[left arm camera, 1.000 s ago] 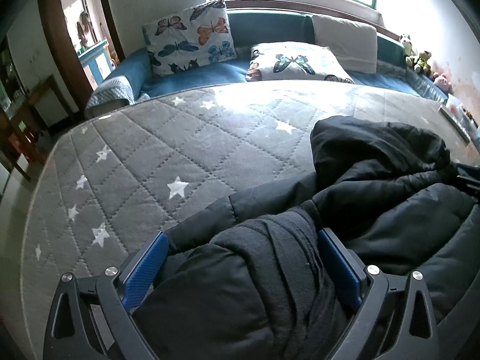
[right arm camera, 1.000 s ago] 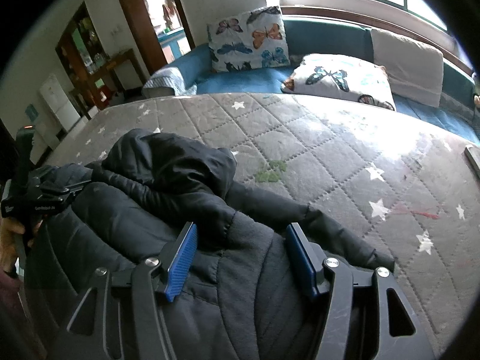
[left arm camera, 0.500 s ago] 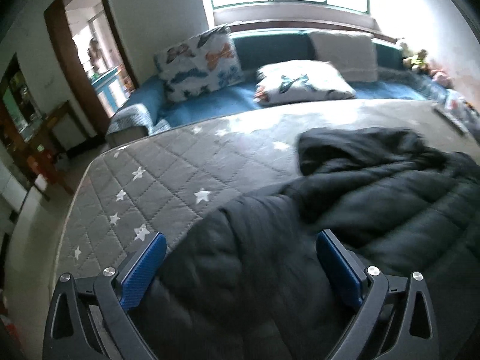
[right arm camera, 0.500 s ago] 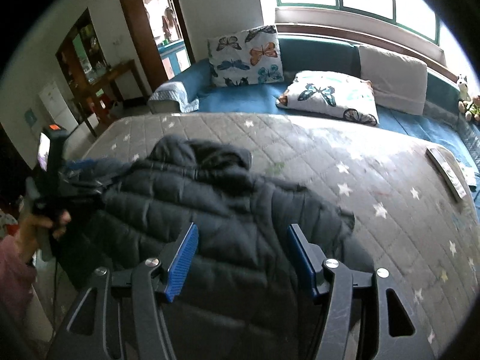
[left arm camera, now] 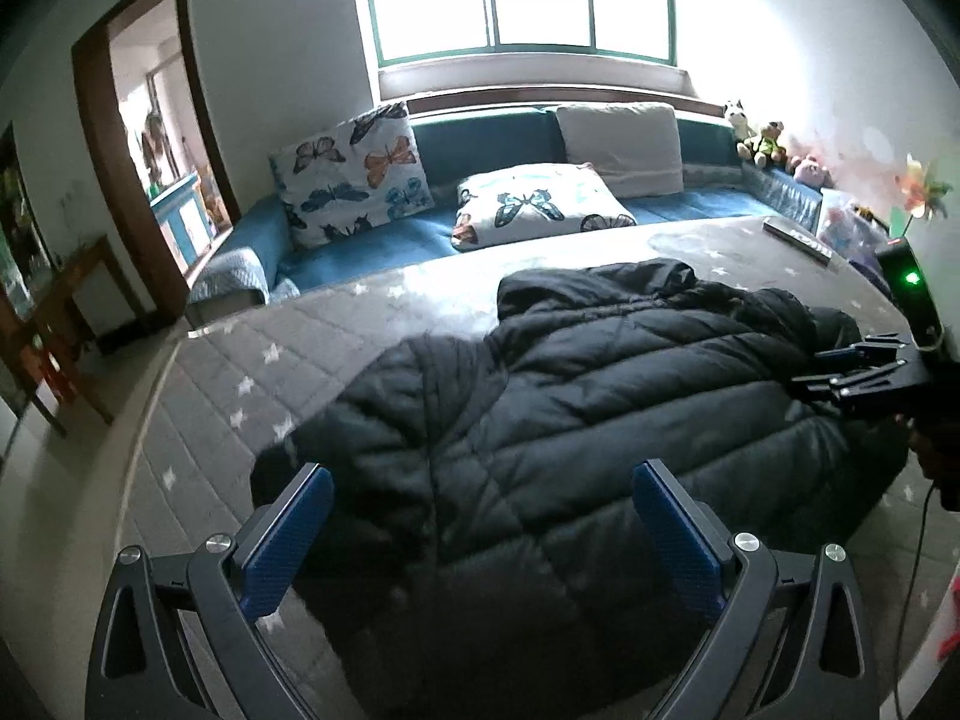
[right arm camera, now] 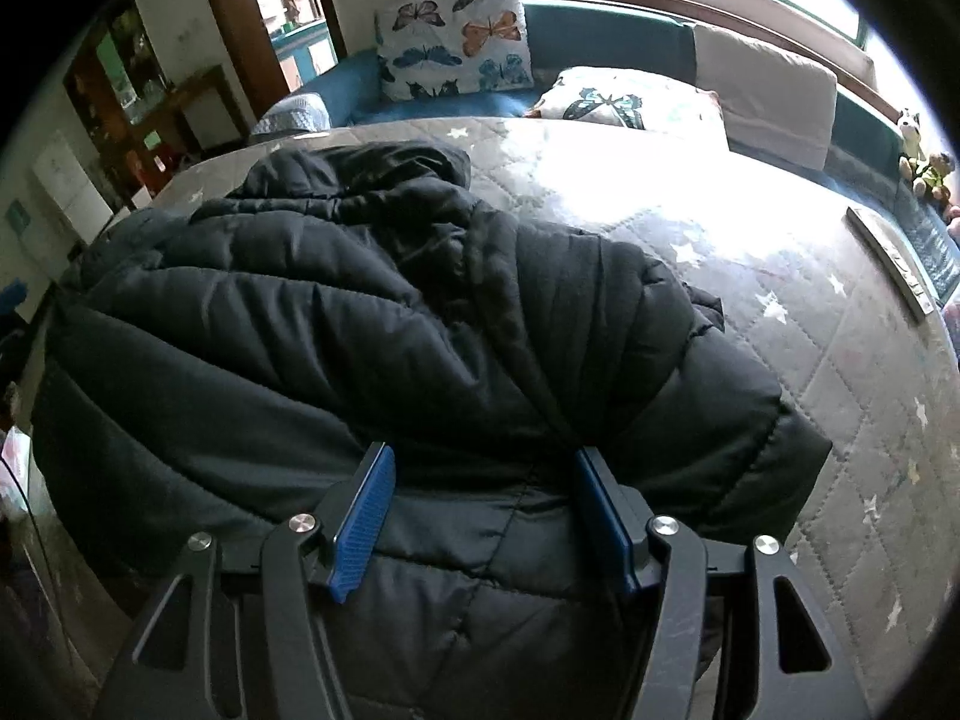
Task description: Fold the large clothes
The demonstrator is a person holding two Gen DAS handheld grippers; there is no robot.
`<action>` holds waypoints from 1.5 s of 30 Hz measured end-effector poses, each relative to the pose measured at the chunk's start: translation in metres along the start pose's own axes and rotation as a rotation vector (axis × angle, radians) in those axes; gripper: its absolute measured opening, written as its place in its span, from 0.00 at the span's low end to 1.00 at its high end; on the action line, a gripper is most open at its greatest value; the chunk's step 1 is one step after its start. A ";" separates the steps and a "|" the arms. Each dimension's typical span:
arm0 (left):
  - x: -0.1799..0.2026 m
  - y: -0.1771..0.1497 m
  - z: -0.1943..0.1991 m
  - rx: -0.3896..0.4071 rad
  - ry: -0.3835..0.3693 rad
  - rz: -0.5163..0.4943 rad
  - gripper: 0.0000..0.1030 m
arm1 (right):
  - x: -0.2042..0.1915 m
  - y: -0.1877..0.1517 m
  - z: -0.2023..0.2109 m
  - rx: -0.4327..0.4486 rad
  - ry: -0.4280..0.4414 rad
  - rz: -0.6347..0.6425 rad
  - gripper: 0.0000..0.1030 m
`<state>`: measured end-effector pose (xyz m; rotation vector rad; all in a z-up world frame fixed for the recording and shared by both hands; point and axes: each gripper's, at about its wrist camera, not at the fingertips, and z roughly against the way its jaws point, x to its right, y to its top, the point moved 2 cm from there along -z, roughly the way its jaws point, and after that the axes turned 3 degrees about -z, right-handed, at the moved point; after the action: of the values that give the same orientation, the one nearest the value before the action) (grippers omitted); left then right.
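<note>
A black quilted puffer jacket (left arm camera: 588, 396) lies spread on the grey star-patterned mattress (left arm camera: 312, 330), hood toward the far side. My left gripper (left arm camera: 480, 522) is open and empty, raised above the jacket's near edge. My right gripper (right arm camera: 483, 516) is open, its blue pads (right arm camera: 366, 516) straddling the jacket (right arm camera: 372, 312) near its hem without pinching it. The right gripper also shows at the right edge of the left wrist view (left arm camera: 864, 372), over the jacket's right side.
Butterfly pillows (left arm camera: 354, 174) and a white cushion (left arm camera: 618, 144) lie on the blue bedding behind the mattress. A remote control (left arm camera: 798, 237) lies at the far right of the mattress (right arm camera: 840, 324). Stuffed toys (left arm camera: 762, 138) line the right wall. A doorway (left arm camera: 156, 138) opens at left.
Both grippers have let the jacket go and pulled back and up. The jacket, bunched between the jaws a second ago, now lies flatter across the mattress.
</note>
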<state>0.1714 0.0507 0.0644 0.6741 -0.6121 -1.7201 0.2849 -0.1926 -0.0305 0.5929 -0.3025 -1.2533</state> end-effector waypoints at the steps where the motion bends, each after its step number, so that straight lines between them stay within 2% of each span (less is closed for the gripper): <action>1: -0.003 -0.007 0.004 0.000 -0.002 0.011 1.00 | -0.007 0.002 -0.001 -0.003 -0.008 0.002 0.65; 4: -0.022 -0.024 0.013 -0.004 -0.025 0.045 1.00 | -0.028 0.013 0.009 0.002 -0.057 0.015 0.65; 5: -0.027 -0.025 0.013 -0.003 -0.040 0.053 1.00 | -0.029 0.011 0.018 0.015 -0.048 0.015 0.65; 8: -0.034 -0.025 0.018 0.012 -0.088 0.072 0.97 | -0.067 0.017 0.043 0.047 0.044 0.044 0.65; 10: -0.035 -0.025 0.017 0.016 -0.108 0.070 0.93 | -0.104 0.023 0.049 0.042 0.106 0.091 0.65; 12: -0.035 -0.025 0.011 0.008 -0.114 0.066 0.93 | -0.122 0.022 0.050 0.033 0.139 0.134 0.65; 13: -0.035 -0.025 0.003 -0.008 -0.121 0.069 0.93 | -0.146 0.024 0.043 0.023 0.155 0.167 0.65; 16: -0.039 -0.036 -0.018 -0.075 -0.169 0.106 0.91 | -0.172 0.027 0.016 -0.029 0.175 0.212 0.65; 21: -0.044 -0.048 -0.040 -0.091 -0.220 0.130 0.92 | -0.196 0.022 -0.036 -0.080 0.081 0.281 0.67; 27: -0.039 -0.048 -0.057 -0.116 -0.217 0.143 0.93 | -0.225 0.035 -0.067 -0.089 0.050 0.289 0.68; 29: -0.038 -0.047 -0.055 -0.112 -0.216 0.141 0.93 | -0.228 0.032 -0.062 -0.075 0.068 0.289 0.68; 33: -0.036 -0.040 -0.042 -0.095 -0.193 0.128 0.93 | -0.208 0.027 -0.043 -0.054 0.092 0.267 0.68; 36: -0.033 -0.035 -0.031 -0.075 -0.163 0.105 0.93 | -0.192 0.026 -0.027 -0.029 0.049 0.247 0.68; 40: -0.029 -0.028 -0.022 -0.048 -0.148 0.082 0.93 | -0.154 0.024 -0.014 -0.024 -0.008 0.183 0.68; 42: -0.027 -0.023 -0.019 -0.036 -0.148 0.074 0.93 | -0.118 0.006 -0.005 -0.024 -0.040 0.151 0.68; 45: -0.026 -0.014 -0.018 -0.026 -0.149 0.060 0.93 | -0.089 0.002 0.003 -0.013 -0.045 0.090 0.68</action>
<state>0.1804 0.0783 0.0453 0.5080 -0.7053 -1.7297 0.2584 -0.1085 -0.0179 0.5348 -0.3542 -1.1827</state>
